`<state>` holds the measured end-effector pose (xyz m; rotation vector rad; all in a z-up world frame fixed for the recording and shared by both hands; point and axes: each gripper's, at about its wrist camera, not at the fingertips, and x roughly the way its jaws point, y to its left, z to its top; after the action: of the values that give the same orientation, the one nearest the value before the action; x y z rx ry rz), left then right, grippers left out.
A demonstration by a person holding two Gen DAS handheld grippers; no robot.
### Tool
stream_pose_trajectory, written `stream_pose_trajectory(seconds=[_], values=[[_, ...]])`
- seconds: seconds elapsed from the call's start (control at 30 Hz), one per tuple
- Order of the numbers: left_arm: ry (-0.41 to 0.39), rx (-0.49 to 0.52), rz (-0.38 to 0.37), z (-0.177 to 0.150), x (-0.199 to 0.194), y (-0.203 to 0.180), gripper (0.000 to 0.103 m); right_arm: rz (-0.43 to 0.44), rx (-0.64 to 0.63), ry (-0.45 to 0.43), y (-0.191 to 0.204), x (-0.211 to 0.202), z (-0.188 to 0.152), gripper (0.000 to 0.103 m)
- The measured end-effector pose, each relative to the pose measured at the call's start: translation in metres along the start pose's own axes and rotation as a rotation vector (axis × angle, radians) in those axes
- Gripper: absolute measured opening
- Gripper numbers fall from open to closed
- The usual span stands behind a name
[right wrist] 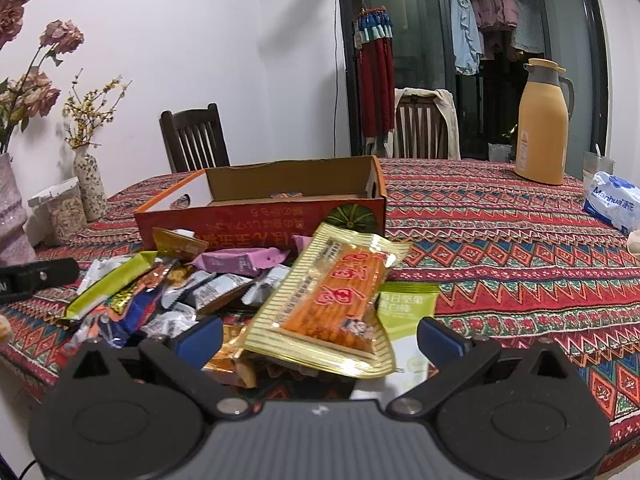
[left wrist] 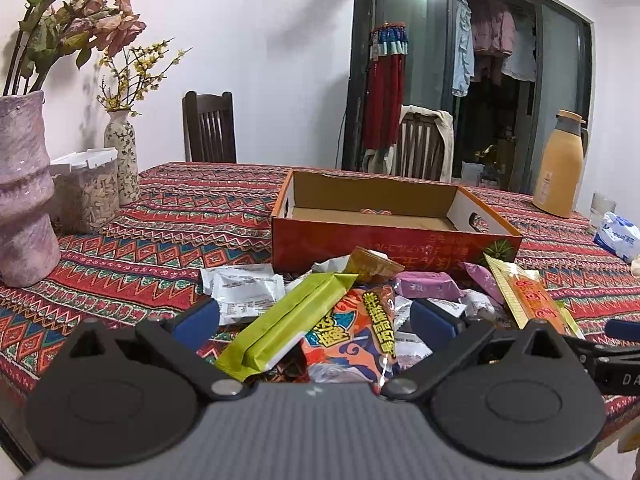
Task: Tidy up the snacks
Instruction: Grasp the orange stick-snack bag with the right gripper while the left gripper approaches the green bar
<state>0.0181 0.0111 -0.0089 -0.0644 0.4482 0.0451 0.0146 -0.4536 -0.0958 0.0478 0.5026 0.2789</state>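
Observation:
A heap of wrapped snacks lies on the patterned tablecloth in front of an open orange cardboard box (left wrist: 384,240) (right wrist: 256,216). My left gripper (left wrist: 316,322) is open, its blue pads on either side of a green bar packet (left wrist: 280,326) and an orange cartoon packet (left wrist: 352,340). My right gripper (right wrist: 320,338) is open too, straddling a gold-striped packet of orange sticks (right wrist: 332,300) that rests on a pale green packet (right wrist: 404,312). Purple packets (left wrist: 424,285) (right wrist: 240,261) and white ones (left wrist: 244,290) lie further back. The box holds one small item (left wrist: 375,211).
A pink vase (left wrist: 22,188), a floral vase (left wrist: 122,156) and a lidded jar (left wrist: 86,196) stand at the left. A yellow thermos (right wrist: 542,120), a glass (right wrist: 596,168) and a tissue pack (right wrist: 612,200) stand at the right. Chairs (left wrist: 210,128) line the far side.

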Motion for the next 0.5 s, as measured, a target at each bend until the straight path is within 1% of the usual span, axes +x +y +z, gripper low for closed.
stream_pose_trajectory(seconds=[0.13, 0.27, 0.4, 0.5], values=[[-0.001, -0.018, 0.010, 0.003, 0.004, -0.002, 0.103, -0.025, 0.001, 0.005, -0.014, 0.004, -0.002, 0.101], [0.007, -0.045, 0.021, 0.009, 0.009, -0.003, 0.103, -0.029, 0.026, 0.023, -0.030, 0.011, 0.001, 0.093], [0.008, -0.063, 0.037, 0.013, 0.014, -0.006, 0.103, 0.021, 0.022, -0.001, -0.032, 0.020, 0.015, 0.092], [0.037, -0.077, 0.047, 0.019, 0.023, -0.010, 0.103, 0.085, 0.051, 0.023, -0.030, 0.035, 0.030, 0.093]])
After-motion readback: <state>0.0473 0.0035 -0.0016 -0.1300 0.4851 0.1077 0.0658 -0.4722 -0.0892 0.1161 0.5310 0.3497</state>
